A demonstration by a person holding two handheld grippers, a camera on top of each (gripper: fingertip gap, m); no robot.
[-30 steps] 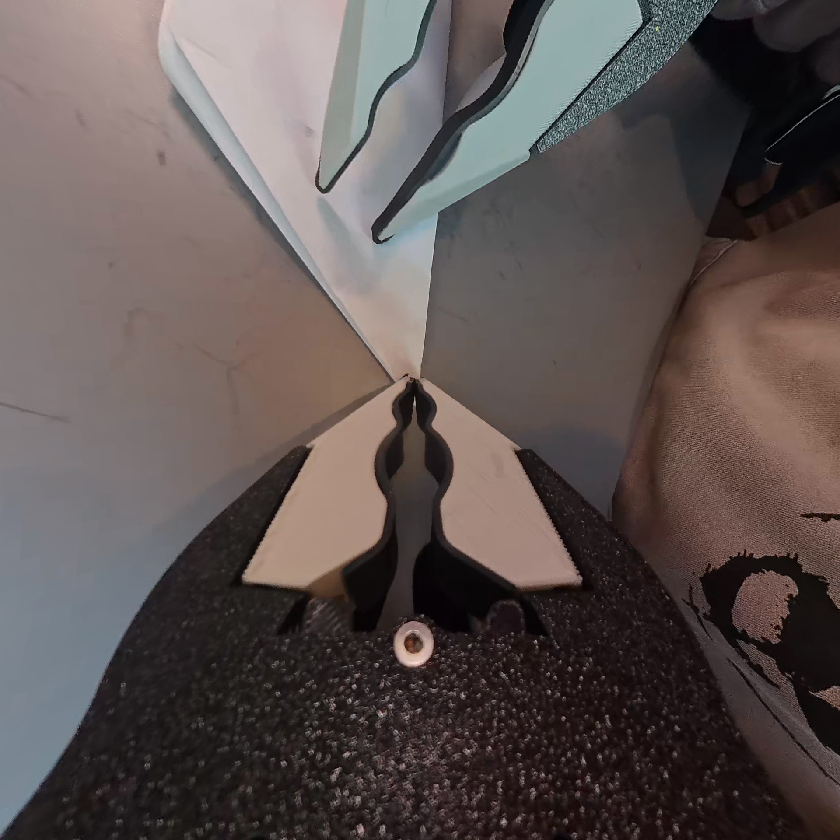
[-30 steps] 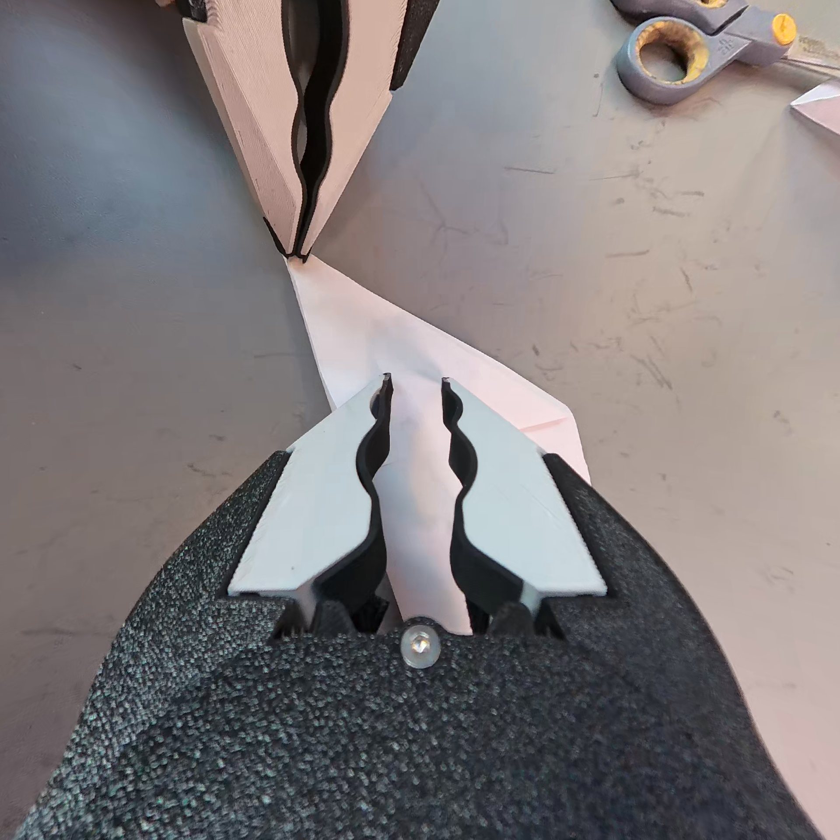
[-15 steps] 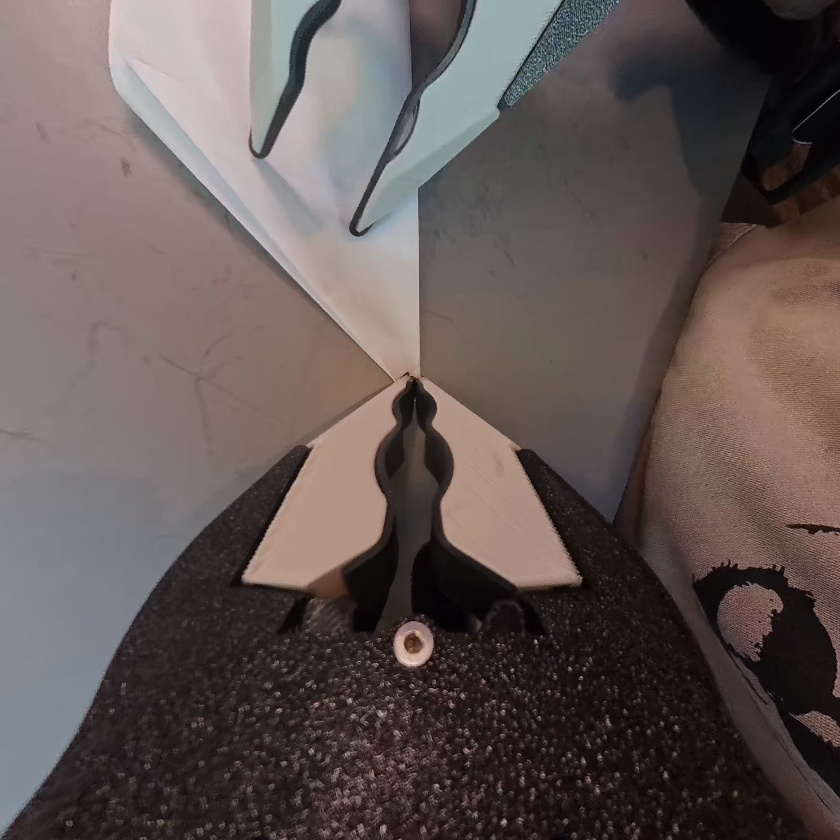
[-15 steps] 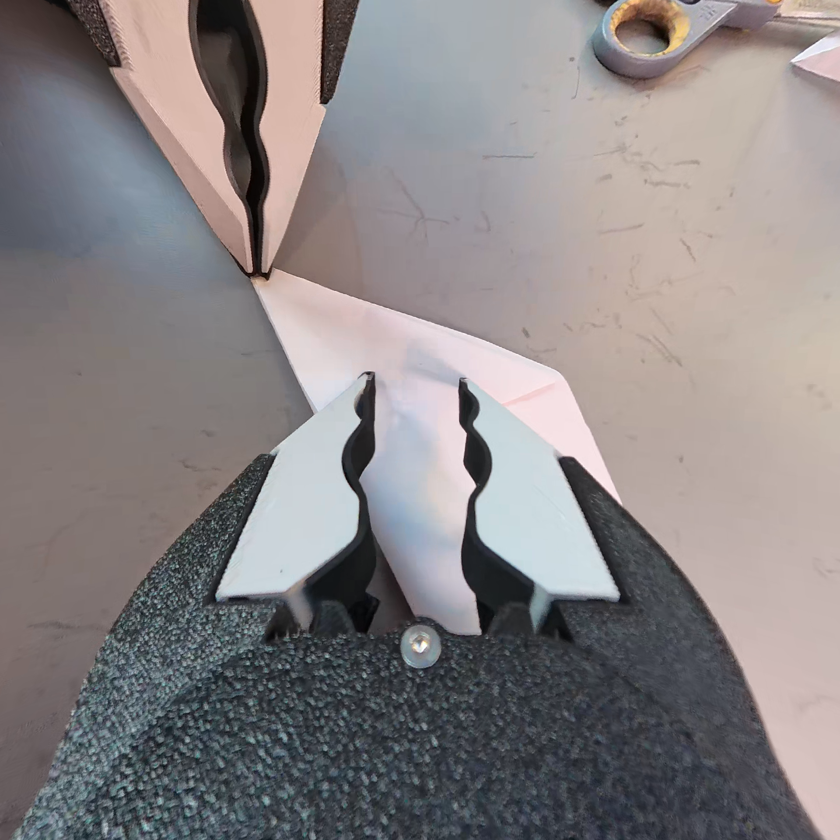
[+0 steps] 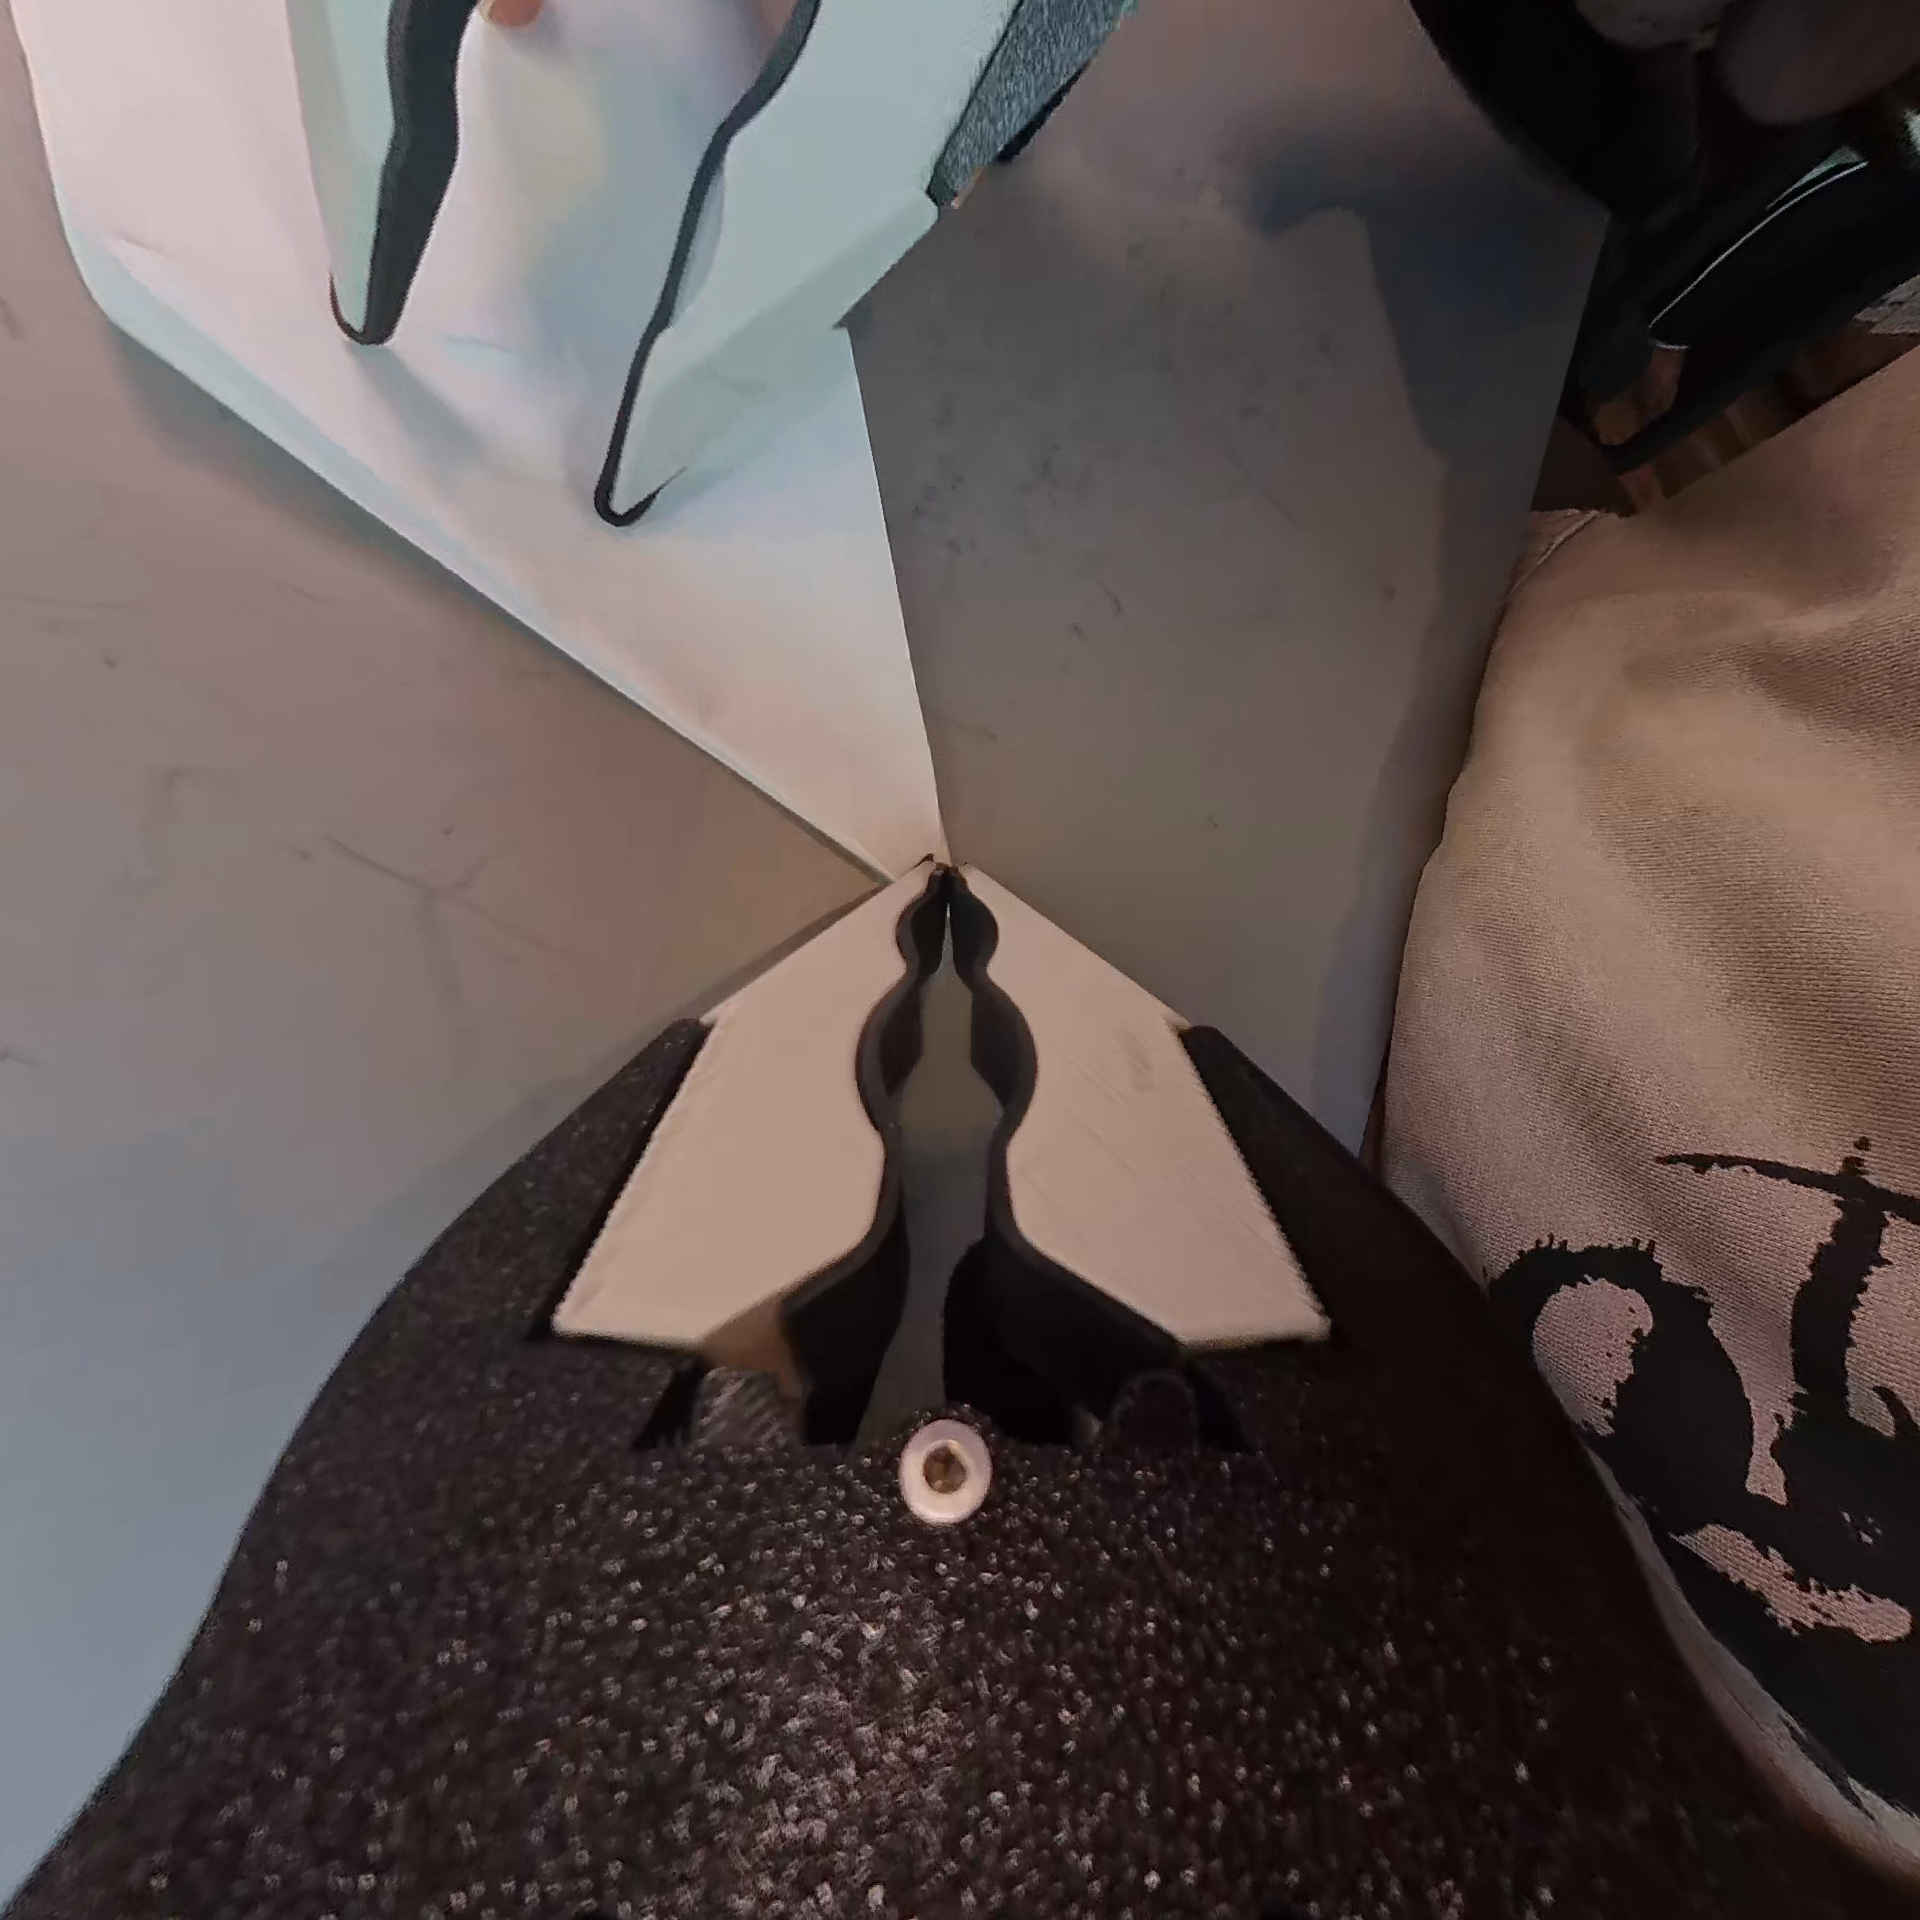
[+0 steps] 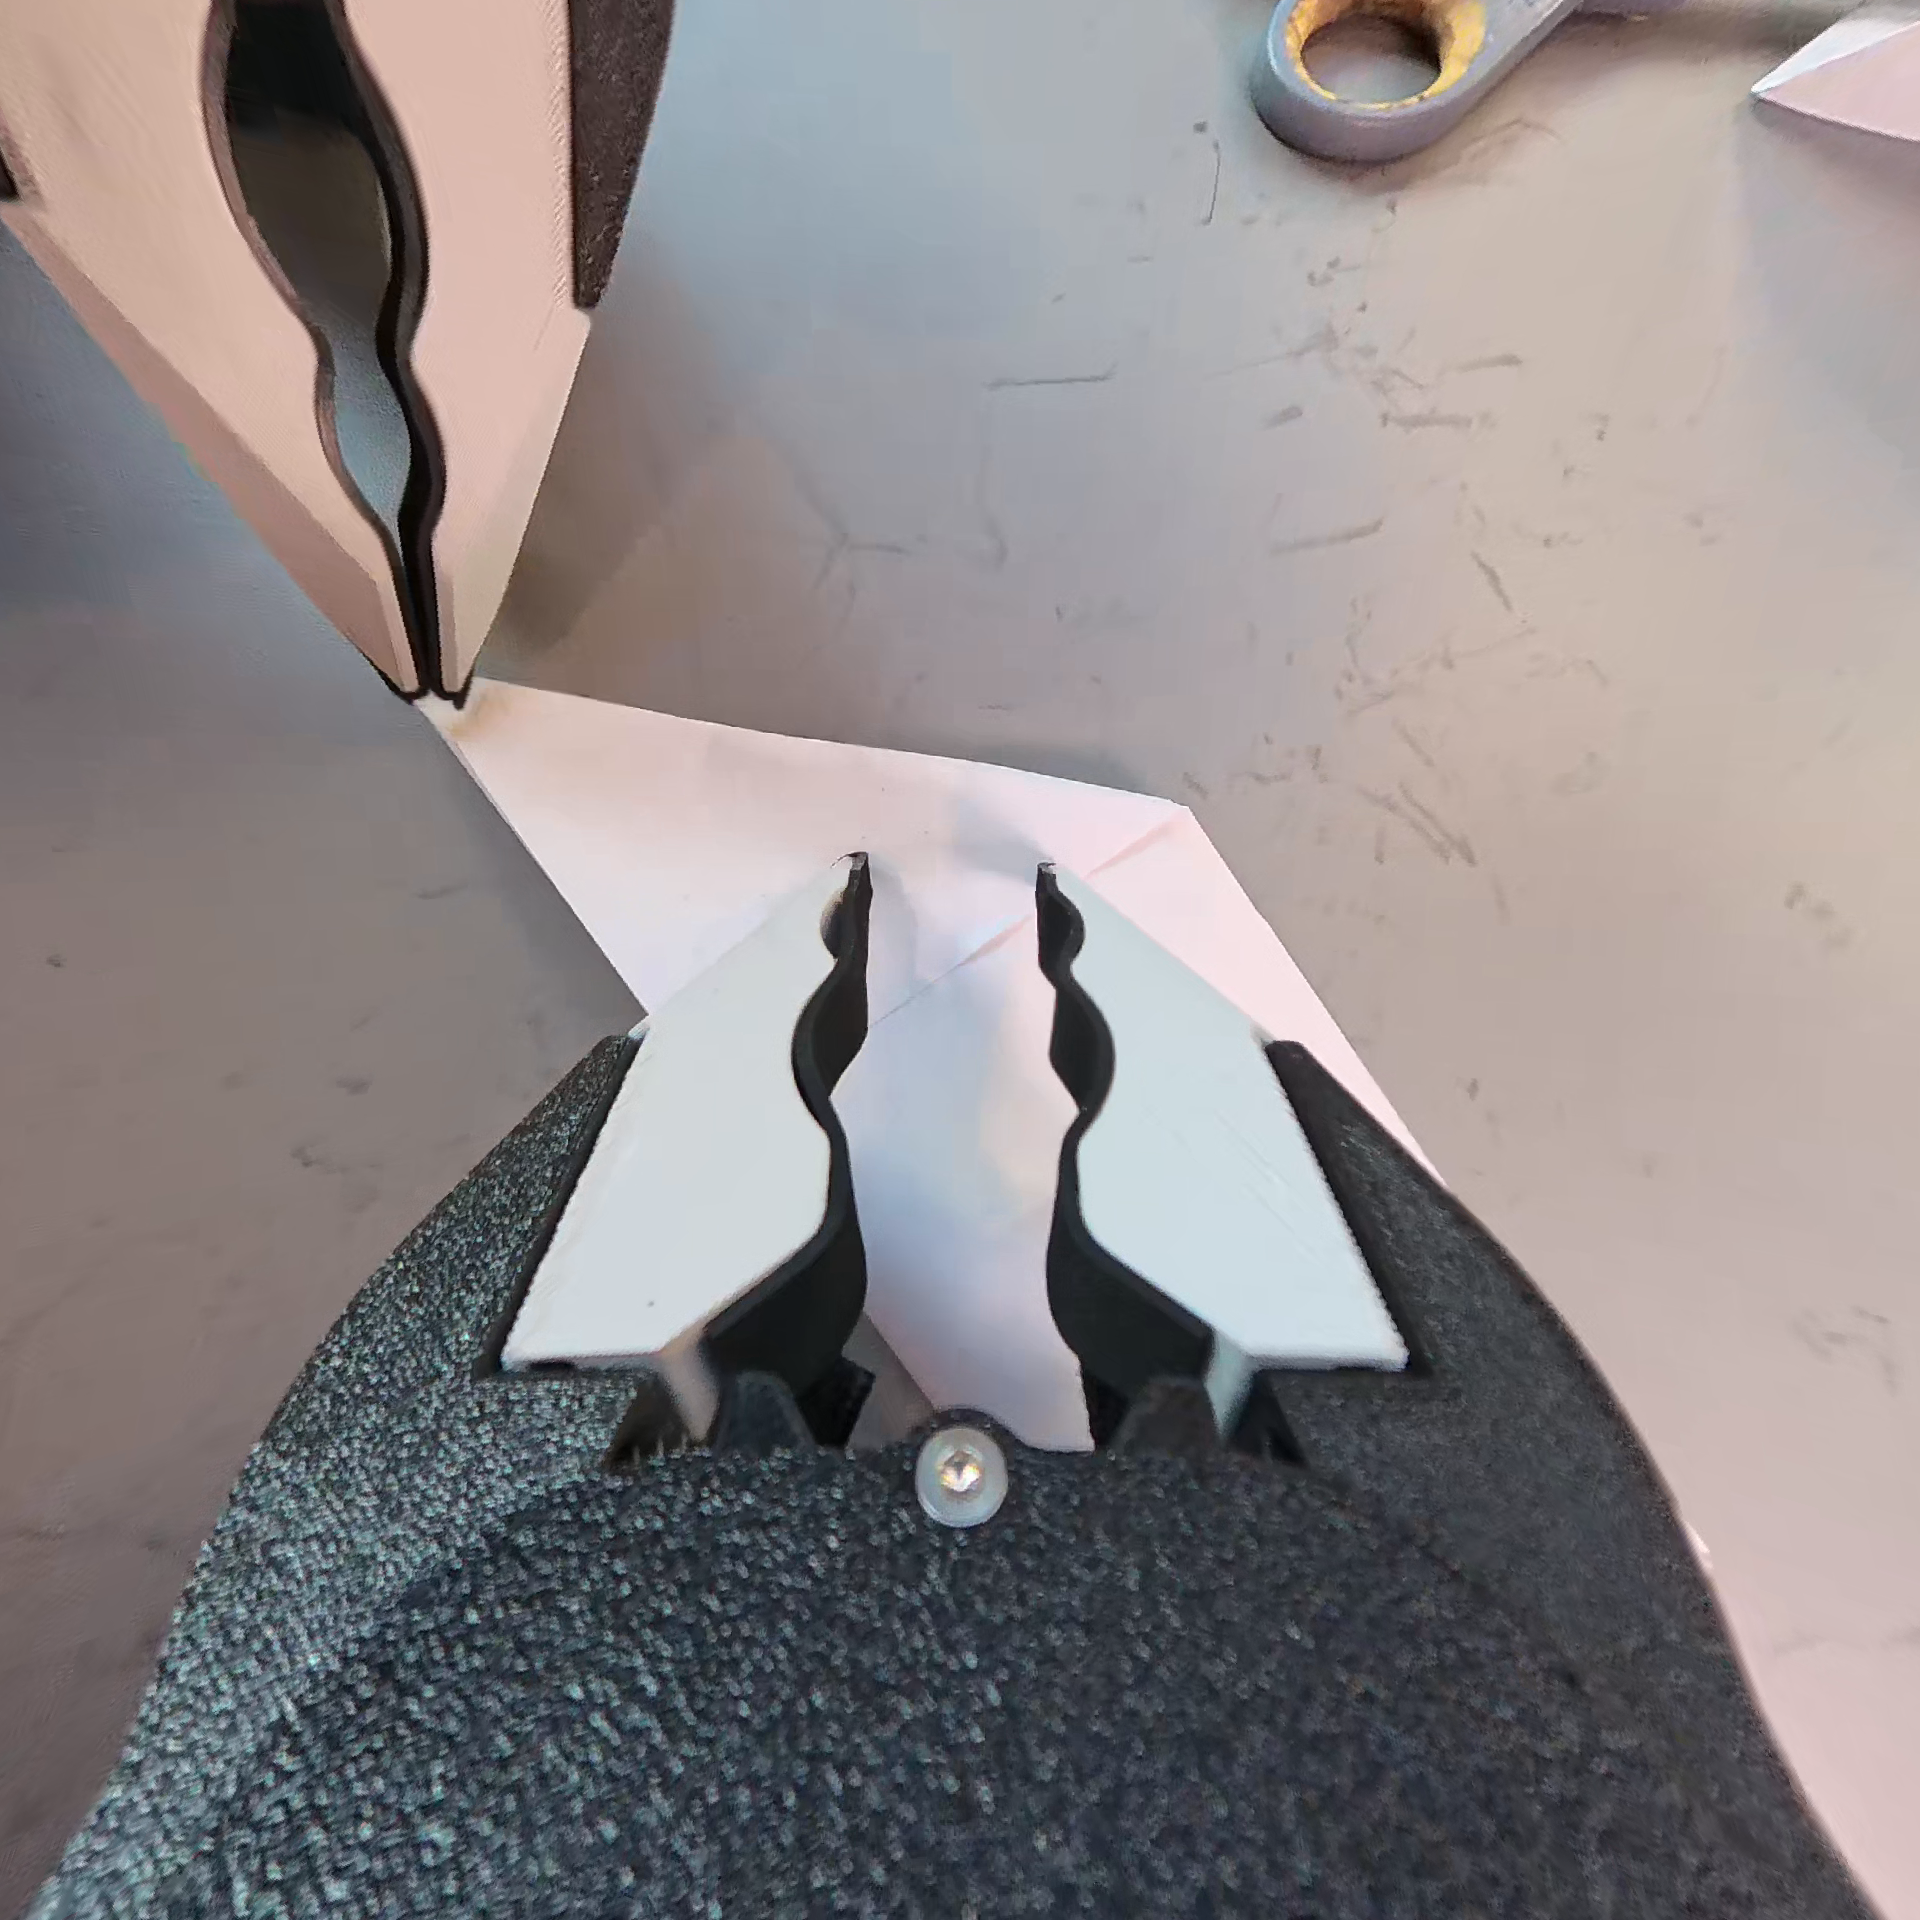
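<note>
Two claws are working one folded white paper (image 6: 727, 821) on the worktop (image 6: 1143, 468): your left claw (image 5: 943, 871) is pinching its pointed corner, while your right claw (image 6: 948, 875) is spreading wider over its middle.

- We see a folded white paper sheet (image 6: 727, 821), plain, with faint pale crease lines.
- The matte grey table (image 6: 1143, 468) carries darker scratches and scuffs.
- The left hand-held gripper (image 5: 943, 878) has cream-white fingers lined with black wavy pads and a speckled black body.
- The right hand-held gripper (image 6: 948, 873) has white fingers, black pads, and a grey-black speckled body.
- A grey scissors handle loop (image 6: 1361, 99) shows a yellowish inner ring.
- A beige cloth garment (image 5: 1683, 935) bears a black brush-stroke print.
</note>
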